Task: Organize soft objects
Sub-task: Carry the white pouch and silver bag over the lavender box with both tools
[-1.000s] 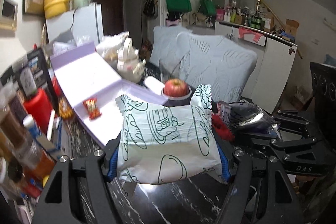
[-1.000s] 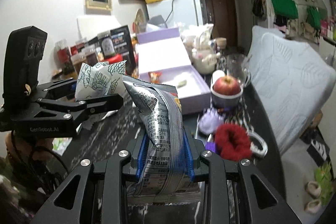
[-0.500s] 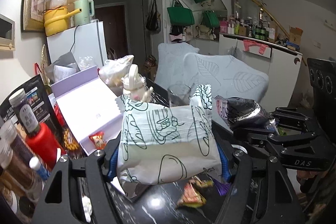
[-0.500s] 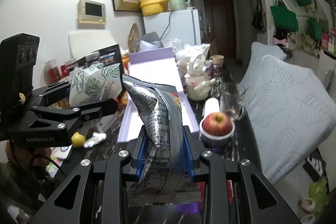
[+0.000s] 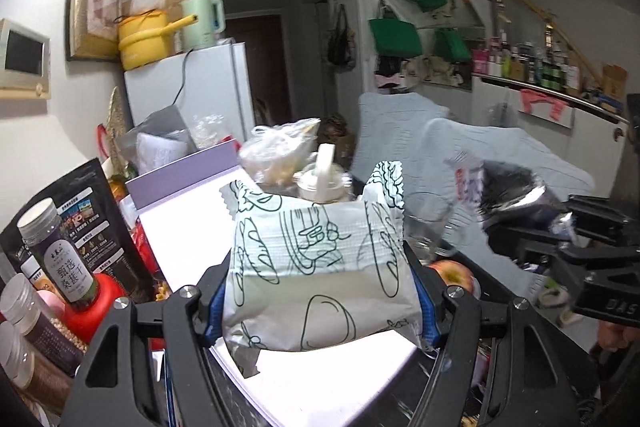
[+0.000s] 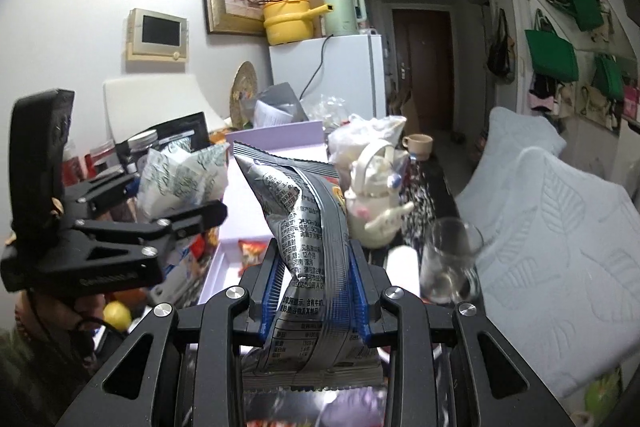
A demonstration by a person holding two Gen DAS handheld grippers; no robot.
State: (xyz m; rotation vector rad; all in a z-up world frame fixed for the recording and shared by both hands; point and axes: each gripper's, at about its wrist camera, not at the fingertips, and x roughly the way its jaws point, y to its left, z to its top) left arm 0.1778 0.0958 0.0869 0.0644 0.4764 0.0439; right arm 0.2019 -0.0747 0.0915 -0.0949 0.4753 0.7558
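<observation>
My left hand-held gripper (image 5: 320, 301) is clamped on a white bread packet (image 5: 318, 267), and my right hand-held gripper (image 6: 316, 291) is pinched tight on a silver snack bag (image 6: 308, 239). Both packets hang in the air over the open purple box (image 6: 236, 267), so neither is stowed yet; a small red snack (image 6: 252, 251) already lies inside. I judge the job about midway, with both drops left. Beyond, the dark counter (image 6: 420, 195) is crowded: a drinking glass (image 6: 450, 259), a teapot (image 6: 376, 203), jars (image 5: 60, 247). Further back stand a white fridge (image 6: 332, 79) and a corridor door (image 6: 422, 67).
</observation>
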